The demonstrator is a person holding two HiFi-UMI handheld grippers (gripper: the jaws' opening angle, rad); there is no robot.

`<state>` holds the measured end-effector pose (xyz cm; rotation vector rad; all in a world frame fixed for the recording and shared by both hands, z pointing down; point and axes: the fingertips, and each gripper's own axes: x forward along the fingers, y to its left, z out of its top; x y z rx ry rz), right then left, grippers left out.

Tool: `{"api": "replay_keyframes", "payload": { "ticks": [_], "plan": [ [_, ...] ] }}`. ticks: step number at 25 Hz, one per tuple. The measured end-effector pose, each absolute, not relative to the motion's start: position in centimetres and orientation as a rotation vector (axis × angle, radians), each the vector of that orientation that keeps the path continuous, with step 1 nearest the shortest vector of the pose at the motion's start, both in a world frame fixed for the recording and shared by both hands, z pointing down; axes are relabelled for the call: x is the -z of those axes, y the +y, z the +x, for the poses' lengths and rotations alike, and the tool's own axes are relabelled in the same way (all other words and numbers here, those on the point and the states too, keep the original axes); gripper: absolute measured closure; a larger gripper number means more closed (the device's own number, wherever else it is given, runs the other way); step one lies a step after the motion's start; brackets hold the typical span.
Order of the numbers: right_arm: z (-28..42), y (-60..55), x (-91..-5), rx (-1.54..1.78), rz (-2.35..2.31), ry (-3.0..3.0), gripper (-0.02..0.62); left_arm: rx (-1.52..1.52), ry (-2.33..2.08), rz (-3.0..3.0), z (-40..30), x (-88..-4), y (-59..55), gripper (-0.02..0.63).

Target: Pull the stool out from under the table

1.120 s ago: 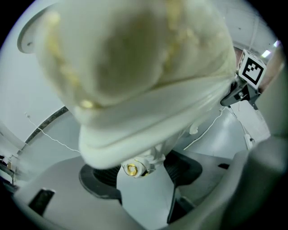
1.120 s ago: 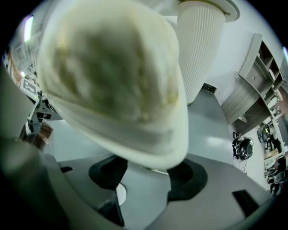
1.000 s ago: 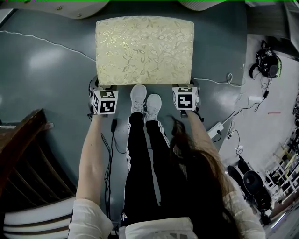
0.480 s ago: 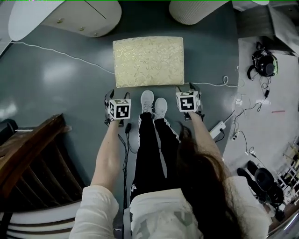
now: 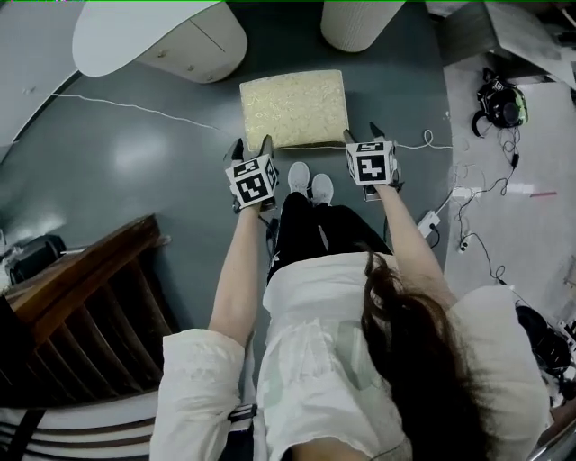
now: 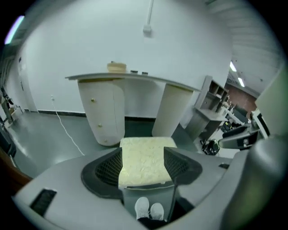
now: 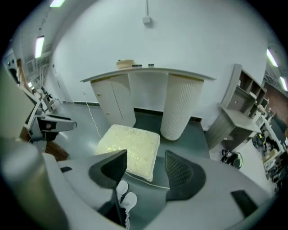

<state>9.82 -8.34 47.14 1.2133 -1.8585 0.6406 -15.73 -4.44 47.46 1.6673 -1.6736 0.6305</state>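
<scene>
The stool (image 5: 293, 109) is a low rectangular seat with a pale cream-gold cushion in a leafy pattern. It stands upright and level on the dark grey floor (image 5: 135, 162), fully clear of the table (image 5: 144, 36) and just on its near side. The table's curved white top rests on a rounded cabinet (image 5: 202, 49) at left and a ribbed round pillar (image 5: 360, 22) at right.

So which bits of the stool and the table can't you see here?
- Legs of the stool: head view, its own cushion covers them.
- Far part of the table: head view, cut off by the top edge.
- The small things on the tabletop: left gripper view, too small to name.
</scene>
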Motion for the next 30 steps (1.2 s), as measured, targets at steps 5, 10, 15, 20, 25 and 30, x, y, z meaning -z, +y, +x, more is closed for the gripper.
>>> {"api": "replay_keyframes", "payload": {
  "ticks": [5, 10, 15, 20, 25, 30],
  "plan": [
    [9.4, -8.4, -36.8, -0.504, 1.273, -2.038, 0.361, -0.477, -1.738, 1.855, -12.2, -37.4, -5.7, 0.322],
    [8.8, -9.0, -28.1, -0.322, 1.331, -2.228, 0.386, -0.35, -1.831, 2.061, -9.7, -27.4, -7.8, 0.41],
    [9.6, -9.9, -21.8, -0.284, 1.515, -2.364, 0.477, -0.152, -1.976, 2.173, -8.9, -18.8, -8.3, 0.552],
    [10.2, -9.8, -18.5, -0.224, 1.601, -2.43, 0.558, -0.108, -2.09, 2.234, -8.4, -14.6, -7.2, 0.569],
    [9.6, -9.7, -16.7, -0.158, 1.582, -2.468, 0.565, -0.135, -2.138, 2.253, -8.3, -13.1, -6.7, 0.577],
    [10.1, -10.4, -15.7, -0.126, 1.621, -2.457, 0.565, -0.144, -2.159, 2.232, -9.1, -12.8, -7.0, 0.577]
  ]
}}
